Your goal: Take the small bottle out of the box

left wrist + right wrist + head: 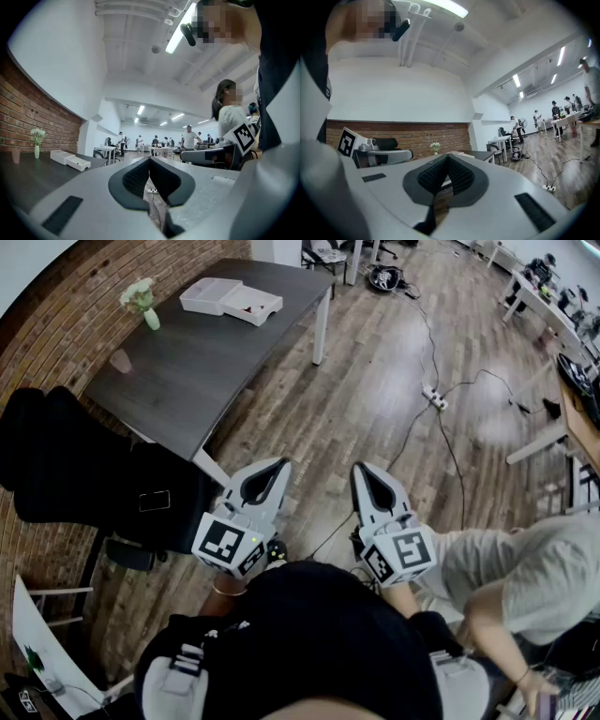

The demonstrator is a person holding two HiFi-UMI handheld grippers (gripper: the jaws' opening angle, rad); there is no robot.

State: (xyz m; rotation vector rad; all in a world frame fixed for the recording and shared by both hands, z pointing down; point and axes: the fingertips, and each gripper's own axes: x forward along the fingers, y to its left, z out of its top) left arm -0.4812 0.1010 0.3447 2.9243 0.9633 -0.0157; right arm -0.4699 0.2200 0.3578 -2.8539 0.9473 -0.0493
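The white box (230, 298) lies open on the far end of a dark table (187, 371). From here I cannot make out the small bottle inside it. Both grippers are held close to the person's body above the wooden floor, well short of the table. My left gripper (278, 465) has its jaws pressed together with nothing between them, and so has my right gripper (361, 470). In the left gripper view the shut gripper (149, 161) points past the box (70, 160). In the right gripper view the gripper (448, 157) is shut and empty.
A small vase of white flowers (141, 302) stands on the table left of the box. Black chairs and bags (84, 474) crowd the table's near left side. A power strip (433, 397) and cables lie on the floor. A person (525, 568) bends at the right.
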